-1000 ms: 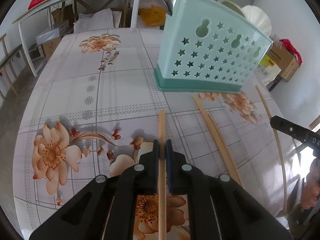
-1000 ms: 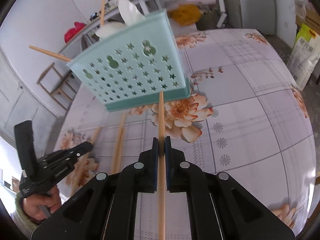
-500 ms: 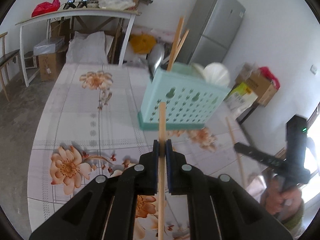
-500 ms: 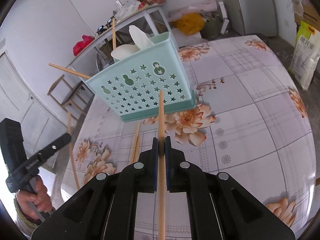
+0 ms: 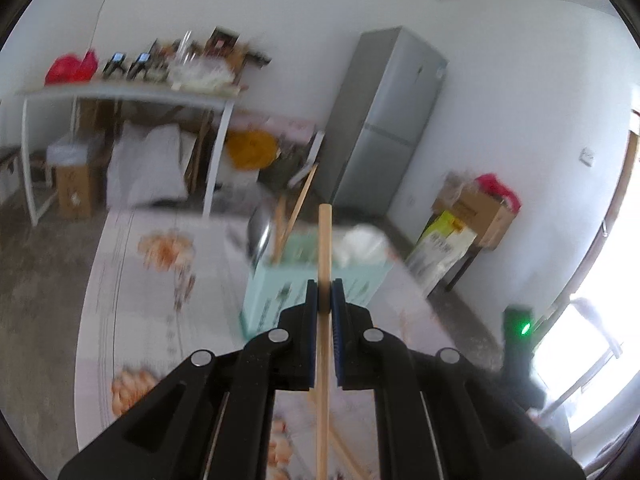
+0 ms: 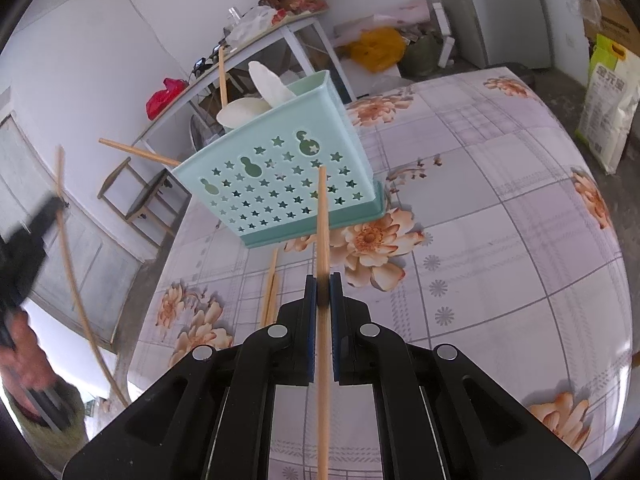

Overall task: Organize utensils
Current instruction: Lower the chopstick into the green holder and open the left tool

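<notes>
In the left wrist view, blurred throughout, your left gripper (image 5: pixel 324 300) had its jaws pinching a slim wooden chopstick (image 5: pixel 324 240) partway along its length, the shaft running out past the fingertips toward the pale mint utensil holder (image 5: pixel 280 292) on the floral tablecloth (image 5: pixel 132 280), with a grey refrigerator (image 5: pixel 384 128) standing behind. The stick looked light, stiff and smooth-sided, likely to pivot or slide if you held it near one end, so a grip nearer its middle seemed the safer choice. In the right wrist view, your right gripper (image 6: pixel 323 294) had its jaws pressed on a second chopstick (image 6: pixel 322 216), round in section and pale in grain, its tip overlapping the holder (image 6: pixel 280 184), a thin plastic caddy pierced with star and gourd cutouts on a darker base. White spoons (image 6: pixel 256 100) and more chopsticks already stood in it, one leaning out over the rim. Two loose chopsticks (image 6: pixel 270 292) lay on the glossy cloth just in front of the base.
</notes>
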A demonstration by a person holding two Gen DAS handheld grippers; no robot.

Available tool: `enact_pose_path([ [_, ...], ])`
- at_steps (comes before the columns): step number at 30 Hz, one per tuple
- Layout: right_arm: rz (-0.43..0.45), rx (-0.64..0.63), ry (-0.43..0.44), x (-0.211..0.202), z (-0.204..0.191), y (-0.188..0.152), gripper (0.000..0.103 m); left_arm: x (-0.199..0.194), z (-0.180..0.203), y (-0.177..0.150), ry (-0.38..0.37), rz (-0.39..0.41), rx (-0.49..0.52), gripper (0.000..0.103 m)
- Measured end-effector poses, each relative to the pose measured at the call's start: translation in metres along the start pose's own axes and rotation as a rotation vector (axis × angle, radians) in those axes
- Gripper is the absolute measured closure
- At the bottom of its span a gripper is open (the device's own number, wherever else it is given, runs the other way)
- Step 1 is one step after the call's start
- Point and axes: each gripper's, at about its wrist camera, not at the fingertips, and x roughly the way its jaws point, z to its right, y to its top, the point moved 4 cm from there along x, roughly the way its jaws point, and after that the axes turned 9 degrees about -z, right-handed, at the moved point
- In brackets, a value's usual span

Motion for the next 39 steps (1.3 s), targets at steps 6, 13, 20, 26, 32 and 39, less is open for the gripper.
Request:
enact_pose_path([
  [6,0.001,0.011,0.004,-0.001,0.003,0.001,0.098,-0.02,0.019,0.055,-0.042,0.14,0.048,0.097],
  [13,0.004,0.016,0.003,-0.002,0.004,0.003,0.098,-0.035,0.031,0.128,-0.043,0.356,0.073,0.097],
  [20,-0.004,0.026,0.006,-0.001,0.008,0.005,0.098,0.006,0.015,0.161,0.041,0.48,0.023,0.097],
  [26,-0.014,0.044,0.002,0.003,0.014,0.009,0.098,0.062,-0.004,0.144,0.122,0.448,-0.018,0.097],
  [32,-0.025,0.048,-0.003,0.007,0.017,0.01,0.098,0.098,-0.018,0.115,0.181,0.387,-0.025,0.097],
  [39,-0.022,0.045,-0.012,0.004,0.014,0.009,0.098,0.098,-0.025,0.095,0.157,0.324,-0.018,0.091],
])
